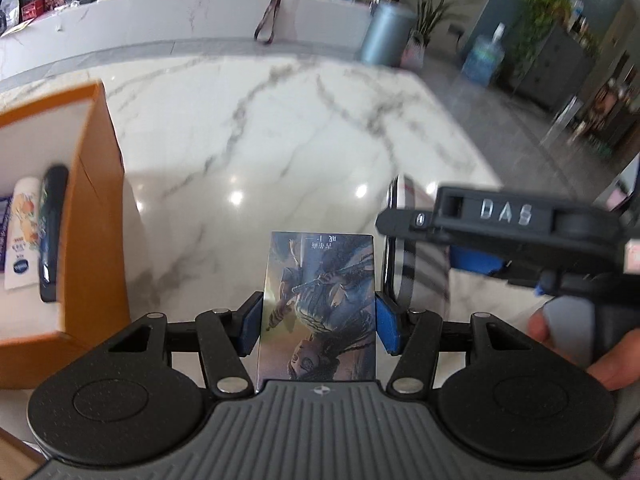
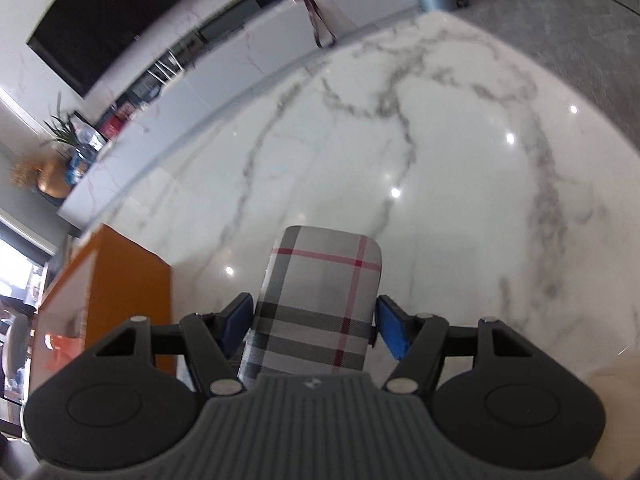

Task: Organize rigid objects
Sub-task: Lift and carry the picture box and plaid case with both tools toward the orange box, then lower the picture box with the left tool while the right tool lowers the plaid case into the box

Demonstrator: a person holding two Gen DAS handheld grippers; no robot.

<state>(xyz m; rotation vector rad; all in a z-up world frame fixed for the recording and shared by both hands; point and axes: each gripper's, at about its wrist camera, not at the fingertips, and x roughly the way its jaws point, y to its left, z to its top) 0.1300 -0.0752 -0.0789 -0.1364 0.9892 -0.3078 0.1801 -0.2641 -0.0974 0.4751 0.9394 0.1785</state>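
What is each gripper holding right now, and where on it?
Left gripper clamps the illustrated box across its long side edges. Right gripper clamps the plaid case by its sides.

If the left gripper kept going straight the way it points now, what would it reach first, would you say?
Probably the bare marble tabletop. The left gripper, holding the picture card, aims at open marble between the orange box and the right gripper; depth is uncertain.

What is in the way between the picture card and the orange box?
Nothing visible. The left gripper holds the picture card above bare marble table. The orange box sits open to its left, with only its near wall to clear. A tube already lies inside.
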